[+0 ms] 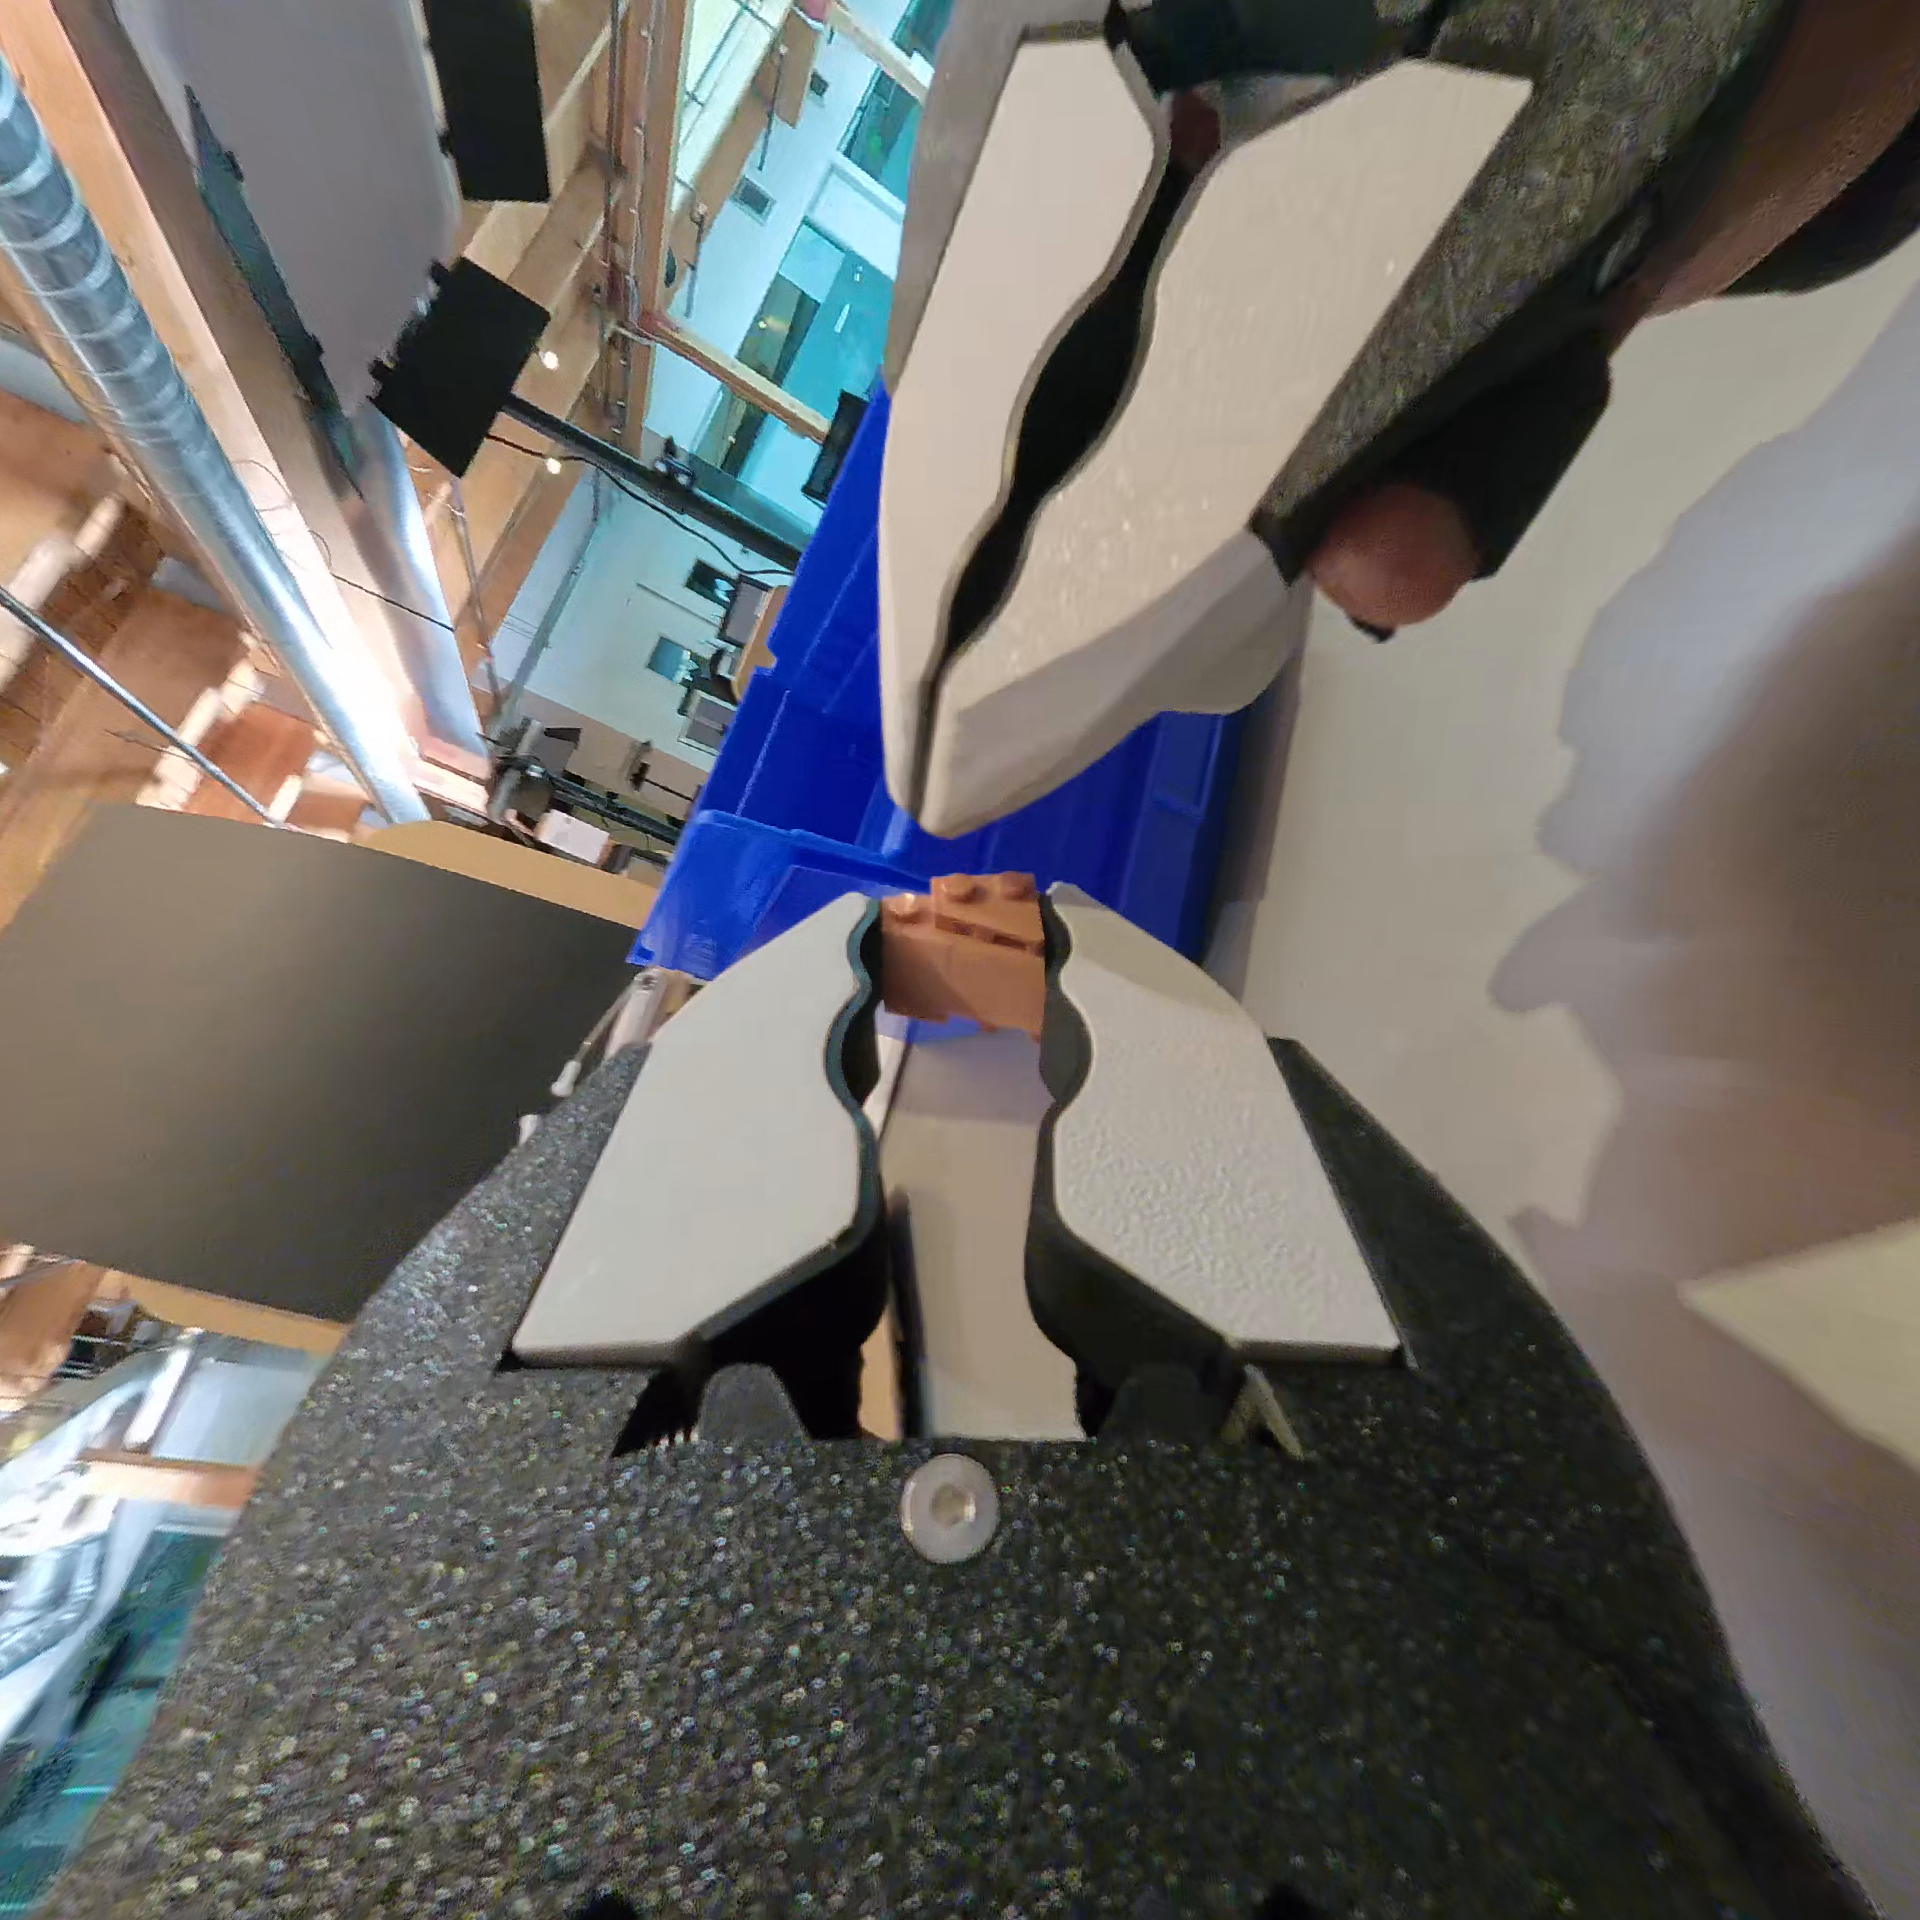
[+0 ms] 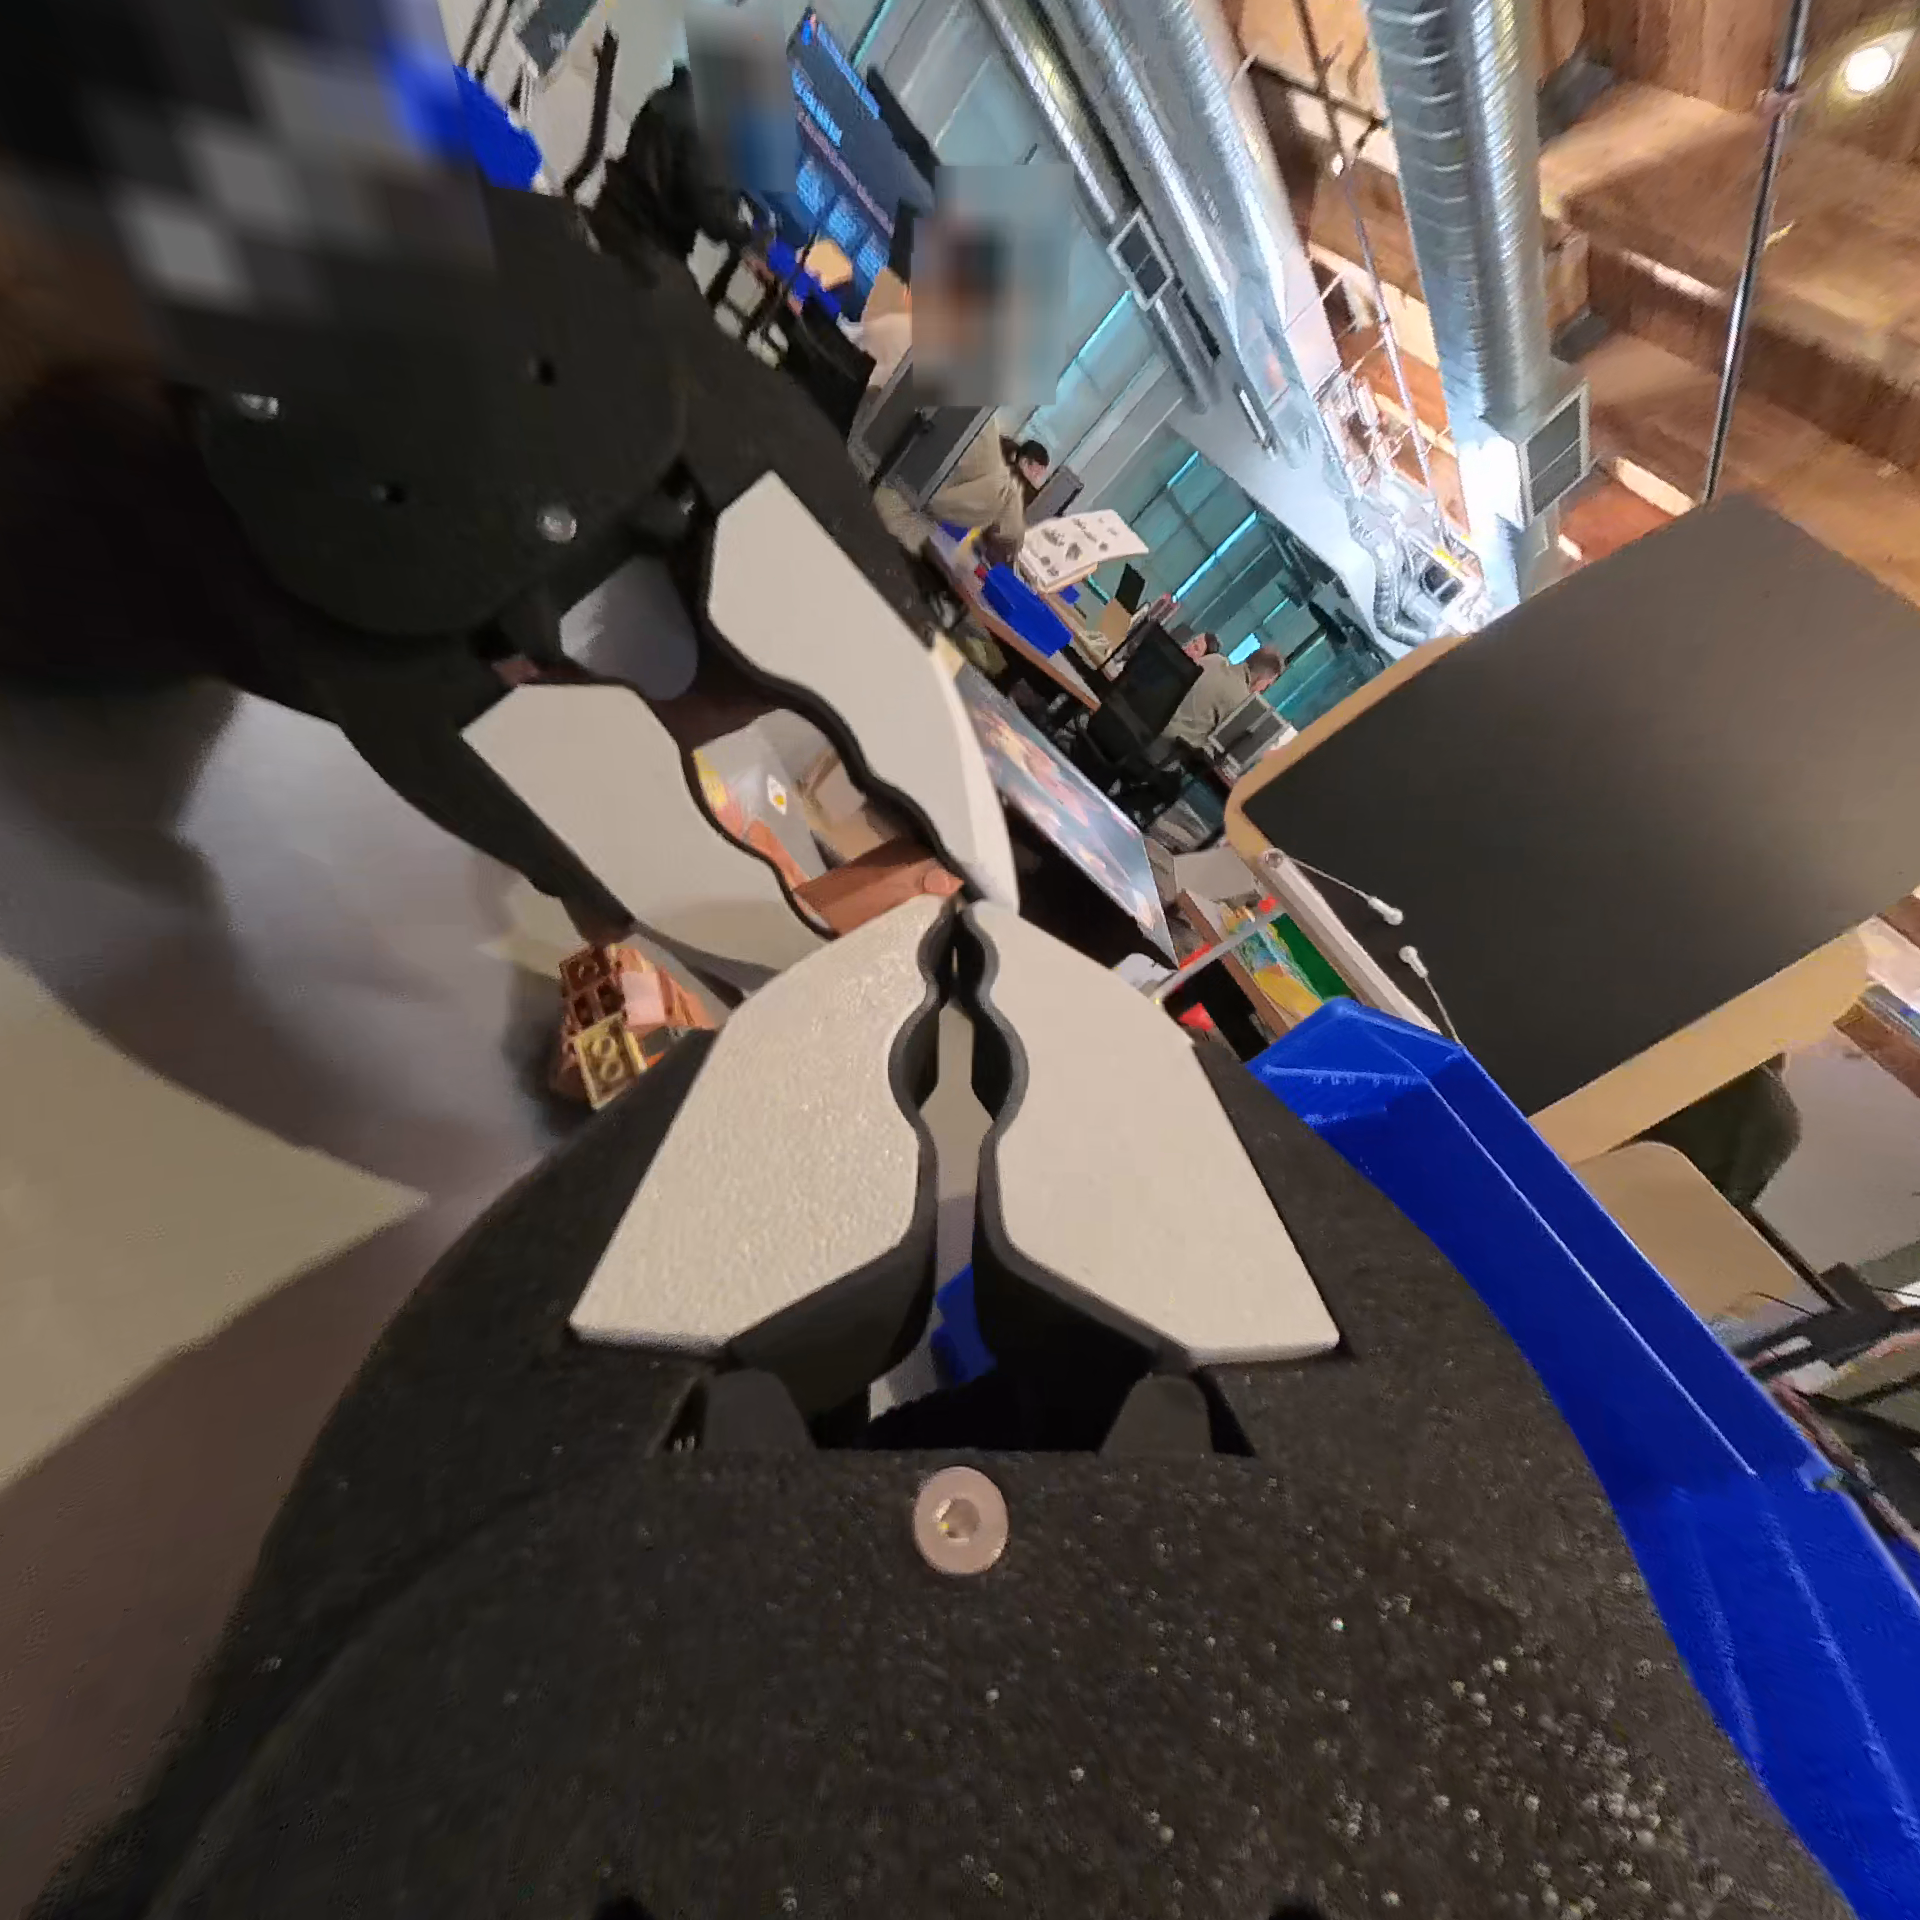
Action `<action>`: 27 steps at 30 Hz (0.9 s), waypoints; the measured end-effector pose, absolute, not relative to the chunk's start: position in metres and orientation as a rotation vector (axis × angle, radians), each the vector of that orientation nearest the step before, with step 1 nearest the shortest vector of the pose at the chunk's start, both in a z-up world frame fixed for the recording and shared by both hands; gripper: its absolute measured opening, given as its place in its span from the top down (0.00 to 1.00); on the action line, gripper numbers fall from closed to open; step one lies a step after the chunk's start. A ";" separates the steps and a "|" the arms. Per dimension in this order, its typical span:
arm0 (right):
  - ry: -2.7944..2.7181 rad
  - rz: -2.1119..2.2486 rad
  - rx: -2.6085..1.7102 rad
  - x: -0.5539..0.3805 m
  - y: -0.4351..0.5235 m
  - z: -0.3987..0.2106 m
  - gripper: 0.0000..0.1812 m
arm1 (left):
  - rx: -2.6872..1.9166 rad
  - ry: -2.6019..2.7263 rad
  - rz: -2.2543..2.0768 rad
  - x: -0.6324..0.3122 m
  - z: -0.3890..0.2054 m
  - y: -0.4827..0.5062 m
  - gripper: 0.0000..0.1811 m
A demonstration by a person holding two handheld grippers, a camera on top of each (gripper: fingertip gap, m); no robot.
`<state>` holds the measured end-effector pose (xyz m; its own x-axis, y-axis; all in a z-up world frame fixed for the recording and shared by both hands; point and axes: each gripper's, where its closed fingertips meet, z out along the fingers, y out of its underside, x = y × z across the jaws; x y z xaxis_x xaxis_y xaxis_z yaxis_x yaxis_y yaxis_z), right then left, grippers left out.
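Note:
My left gripper point(image 1: 961, 900) is shut on a brown brick piece point(image 1: 966, 961) with studs on top; both pads press on its sides. It is held in the air in front of a blue bin point(image 1: 790, 790). My right gripper point(image 1: 935, 816) comes in from above with its fingers together, its tip just above the brown piece. In the right wrist view my right gripper point(image 2: 958, 914) is shut, and its tips sit right at the brown piece point(image 2: 868, 891) held by the left gripper point(image 2: 899, 902).
A small pile of brown and tan bricks point(image 2: 603, 1029) lies on the white table point(image 2: 156, 1195). The blue bin's rim point(image 2: 1558, 1247) is close on the right. A black panel point(image 2: 1610, 831) stands behind it. A hand point(image 1: 1392, 551) holds the right gripper. The grippers are tip to tip, or close to it.

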<state>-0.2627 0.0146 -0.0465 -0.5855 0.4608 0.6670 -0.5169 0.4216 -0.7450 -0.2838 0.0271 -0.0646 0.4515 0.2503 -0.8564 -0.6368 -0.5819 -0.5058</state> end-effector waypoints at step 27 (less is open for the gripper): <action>-1.616 0.949 0.730 -0.222 0.004 -0.084 0.87 | -1.926 0.026 -0.390 -0.206 -0.094 0.028 0.85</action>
